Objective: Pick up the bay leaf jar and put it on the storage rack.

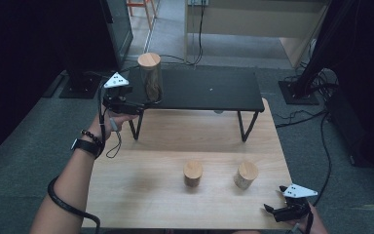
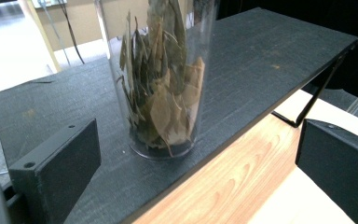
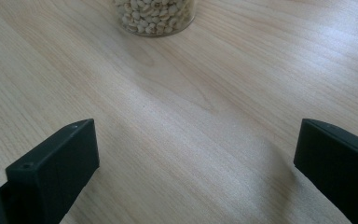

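Observation:
A tall clear jar of dried leaves (image 1: 150,77) with a wooden lid stands on the left end of a black shelf (image 1: 209,90). My left gripper (image 1: 137,104) is open just in front of that jar; in the left gripper view the jar (image 2: 161,88) stands a little beyond the wide-apart jaws. Two short jars with wooden lids (image 1: 193,173) (image 1: 246,175) stand on the wooden table (image 1: 141,170). My right gripper (image 1: 272,210) is open near the table's front right corner, low over bare wood. A jar of pale beans (image 3: 154,16) stands ahead of it.
The black shelf rests on thin metal legs (image 1: 244,126) over the back of the table. Cables (image 1: 299,117) trail on the grey floor at the right. A dark stand (image 1: 83,83) sits left of the shelf.

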